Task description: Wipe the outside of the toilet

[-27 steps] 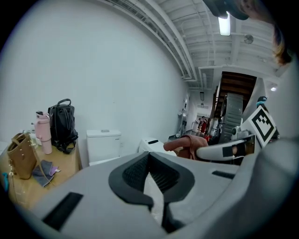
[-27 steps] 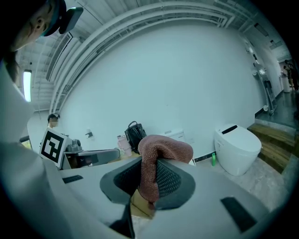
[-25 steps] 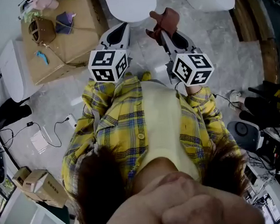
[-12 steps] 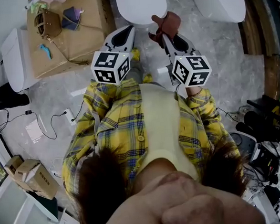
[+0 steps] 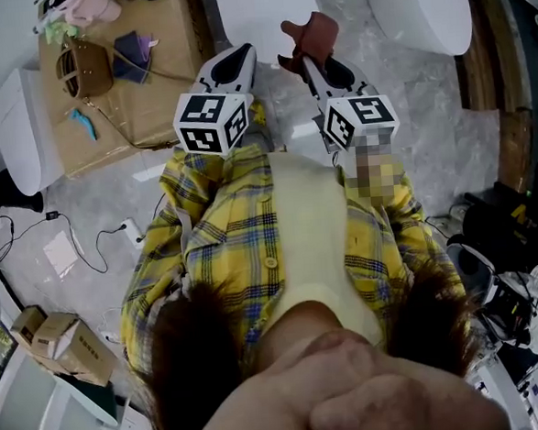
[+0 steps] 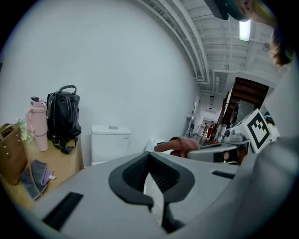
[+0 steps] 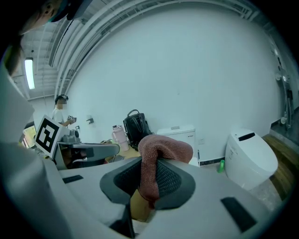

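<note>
A white toilet (image 5: 264, 6) stands just ahead of me on the floor, and its tank (image 7: 180, 135) shows against the wall in the right gripper view. My right gripper (image 5: 313, 61) is shut on a brown cloth (image 5: 312, 36), which bulges out over its jaws (image 7: 156, 158). My left gripper (image 5: 240, 57) hangs beside it on the left, shut with nothing in it (image 6: 150, 161). Both grippers are held short of the toilet bowl and do not touch it.
A second white toilet (image 5: 420, 6) stands to the right with a green bottle (image 7: 220, 165) near its base. A cardboard surface (image 5: 123, 91) at the left carries a brown bag, a black bag (image 6: 63, 116) and a pink bottle (image 6: 37, 123). Cables and boxes lie on the floor behind.
Both grippers stay in front of the person's chest, and the right one has edged slightly forward. The cloth is still clamped. The head view has shifted a little.
</note>
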A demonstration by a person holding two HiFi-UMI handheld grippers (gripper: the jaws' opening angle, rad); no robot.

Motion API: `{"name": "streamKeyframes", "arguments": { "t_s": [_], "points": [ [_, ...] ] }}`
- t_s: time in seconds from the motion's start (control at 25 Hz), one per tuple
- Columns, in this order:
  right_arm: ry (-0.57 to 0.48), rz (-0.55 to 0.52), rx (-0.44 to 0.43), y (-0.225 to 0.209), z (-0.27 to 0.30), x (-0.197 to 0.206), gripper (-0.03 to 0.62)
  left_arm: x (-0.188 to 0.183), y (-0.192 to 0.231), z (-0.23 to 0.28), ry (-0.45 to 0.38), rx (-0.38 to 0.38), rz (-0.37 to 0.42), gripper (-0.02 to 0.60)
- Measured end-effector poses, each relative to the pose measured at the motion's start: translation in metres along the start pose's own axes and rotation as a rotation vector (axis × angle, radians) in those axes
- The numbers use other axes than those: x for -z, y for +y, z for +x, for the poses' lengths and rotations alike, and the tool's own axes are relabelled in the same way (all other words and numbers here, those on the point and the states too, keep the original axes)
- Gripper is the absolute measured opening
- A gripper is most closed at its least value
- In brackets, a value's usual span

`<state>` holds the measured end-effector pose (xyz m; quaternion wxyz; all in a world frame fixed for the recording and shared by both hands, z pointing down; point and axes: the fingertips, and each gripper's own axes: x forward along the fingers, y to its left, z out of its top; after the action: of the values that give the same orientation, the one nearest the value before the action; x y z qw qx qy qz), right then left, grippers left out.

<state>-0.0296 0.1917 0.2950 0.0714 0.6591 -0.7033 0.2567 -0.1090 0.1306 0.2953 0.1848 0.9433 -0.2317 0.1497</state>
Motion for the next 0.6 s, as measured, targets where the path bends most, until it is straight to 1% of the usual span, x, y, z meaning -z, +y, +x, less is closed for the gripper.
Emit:
{"name": "streamKeyframes", "arguments": {
  "t_s": [0.16,0.28,0.4,0.6],
  "points": [
    [0.030,-0.009,-0.001,-0.003,0.036,-0.009,0.084,-0.012,0.030,0.013,0.003,-0.010,-0.009,0.009],
    [0.050,-0.013,-0.010,0.000,0.062,-0.012,0.084,-0.013,0.051,0.022,0.011,-0.015,-0.026,0.009],
    [0.062,-0.016,-0.015,0.000,0.086,-0.015,0.084,-0.012,0.067,0.033,0.021,-0.014,-0.024,0.009],
    [0.109,-0.029,-0.021,-0.006,0.107,-0.008,0.084,-0.004,0.078,0.050,0.046,-0.016,-0.044,0.009]
  ]
}}
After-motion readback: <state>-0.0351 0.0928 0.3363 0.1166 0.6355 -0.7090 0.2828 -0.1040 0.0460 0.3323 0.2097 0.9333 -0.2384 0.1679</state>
